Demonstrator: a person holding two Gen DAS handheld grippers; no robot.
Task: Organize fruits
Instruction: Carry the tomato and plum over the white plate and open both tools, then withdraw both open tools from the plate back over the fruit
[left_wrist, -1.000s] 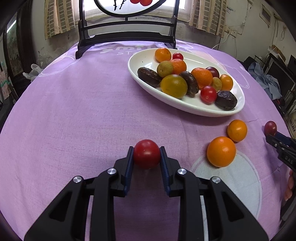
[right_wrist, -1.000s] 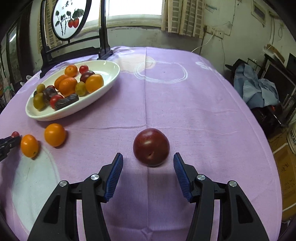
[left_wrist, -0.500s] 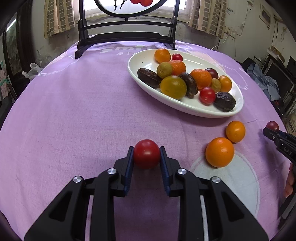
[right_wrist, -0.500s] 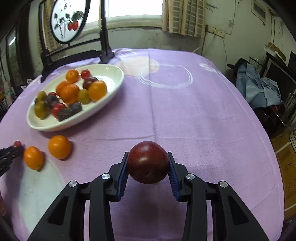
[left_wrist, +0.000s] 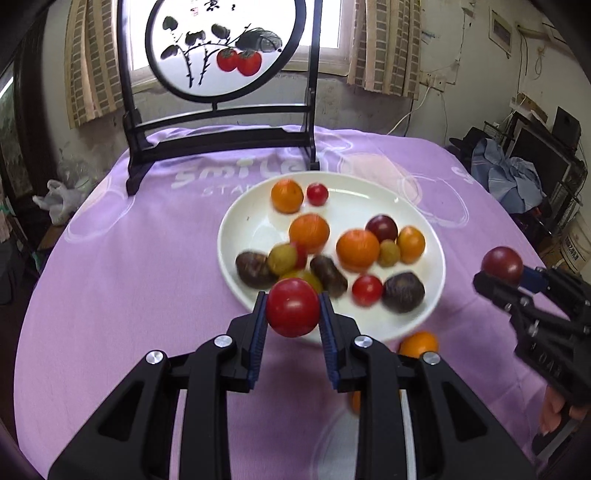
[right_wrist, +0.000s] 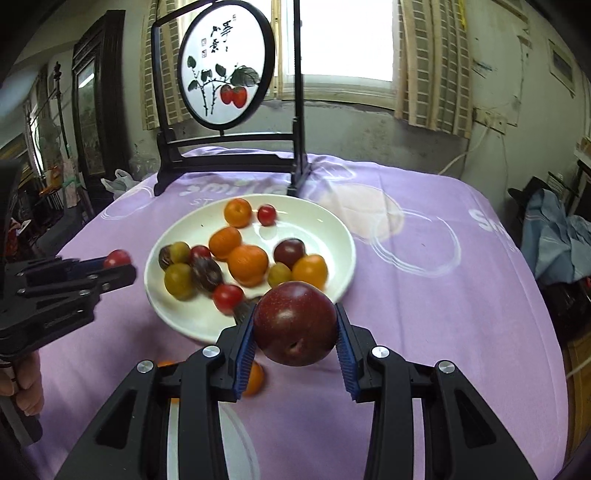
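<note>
Black plastic left tool (left_wrist: 292, 320), blue ribbed pads (left_wrist: 258, 332), silver screws (left_wrist: 222, 341)

My left gripper (left_wrist: 293, 313) is clamped on a red tomato (left_wrist: 293, 312), blue pads pressing both its sides, and tilts downward. My right gripper (right_wrist: 294, 329) grips a dark plum (right_wrist: 295, 323) the same way, pads tight against it, also angled down. Each gripper shows at the edge of the other's view, with fingers (right_wrist: 23, 384) wrapped round the left handle.
</note>
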